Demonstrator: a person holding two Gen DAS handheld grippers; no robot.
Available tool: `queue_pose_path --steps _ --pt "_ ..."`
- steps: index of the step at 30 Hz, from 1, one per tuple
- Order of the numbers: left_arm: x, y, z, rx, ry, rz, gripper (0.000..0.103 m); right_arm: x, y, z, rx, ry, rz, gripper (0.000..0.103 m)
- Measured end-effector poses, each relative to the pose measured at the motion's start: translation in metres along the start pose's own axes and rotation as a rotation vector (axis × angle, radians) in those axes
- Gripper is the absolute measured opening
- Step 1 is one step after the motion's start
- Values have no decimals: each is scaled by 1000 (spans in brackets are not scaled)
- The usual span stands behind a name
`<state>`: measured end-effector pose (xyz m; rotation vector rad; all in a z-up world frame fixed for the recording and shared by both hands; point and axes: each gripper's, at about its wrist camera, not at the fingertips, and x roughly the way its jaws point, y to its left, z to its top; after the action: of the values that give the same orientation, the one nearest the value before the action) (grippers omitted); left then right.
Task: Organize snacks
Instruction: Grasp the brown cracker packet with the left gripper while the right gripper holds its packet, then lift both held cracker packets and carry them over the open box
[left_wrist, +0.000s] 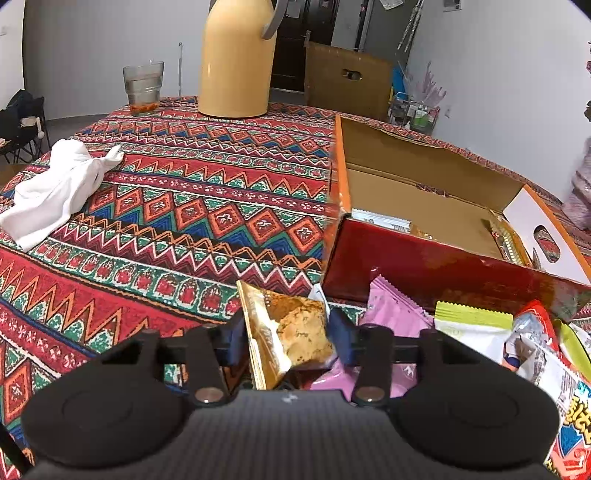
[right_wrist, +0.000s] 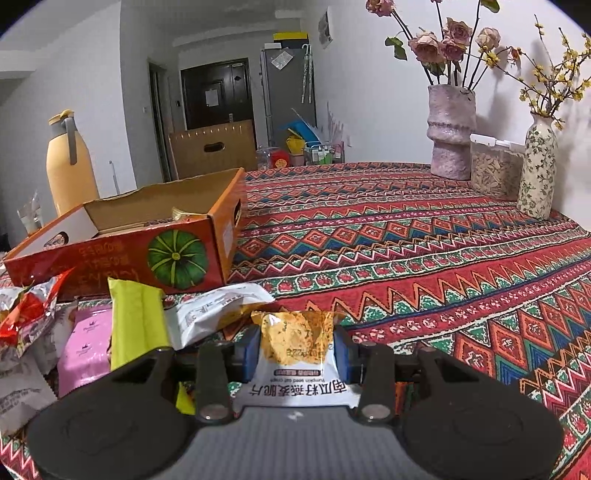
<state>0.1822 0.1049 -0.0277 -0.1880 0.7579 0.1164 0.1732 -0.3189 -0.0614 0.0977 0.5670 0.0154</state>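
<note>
My left gripper (left_wrist: 289, 339) is shut on a gold snack packet (left_wrist: 295, 332) with a cookie picture, held tilted between the blue pads. It hangs over a pink packet (left_wrist: 395, 310), just in front of the open orange cardboard box (left_wrist: 443, 266). My right gripper (right_wrist: 296, 352) is shut on a white-and-orange oat crisp packet (right_wrist: 299, 343). To its left lies the snack pile: a lime-green packet (right_wrist: 136, 321), a pink one (right_wrist: 88, 343), a white one (right_wrist: 218, 310) and red foil (right_wrist: 29, 314). The box (right_wrist: 110, 258), printed with a green pumpkin, stands behind the pile and holds a few packets.
A patterned tablecloth (left_wrist: 184, 206) covers the table. A yellow thermos (left_wrist: 236, 59), a glass (left_wrist: 144, 88) and a white cloth (left_wrist: 62, 184) sit to the left. Two vases (right_wrist: 450, 133) (right_wrist: 537, 170) and a jar (right_wrist: 495, 173) stand at the far right.
</note>
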Motion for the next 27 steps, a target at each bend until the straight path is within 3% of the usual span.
queue_pose_path --steps 11,27 --pt "-25 -3 -2 32 -100 19 36 -3 -1 -1 8 -12 -3 40" --pt "-87 -27 -2 116 -280 22 35 -11 13 6 -24 -46 28 40"
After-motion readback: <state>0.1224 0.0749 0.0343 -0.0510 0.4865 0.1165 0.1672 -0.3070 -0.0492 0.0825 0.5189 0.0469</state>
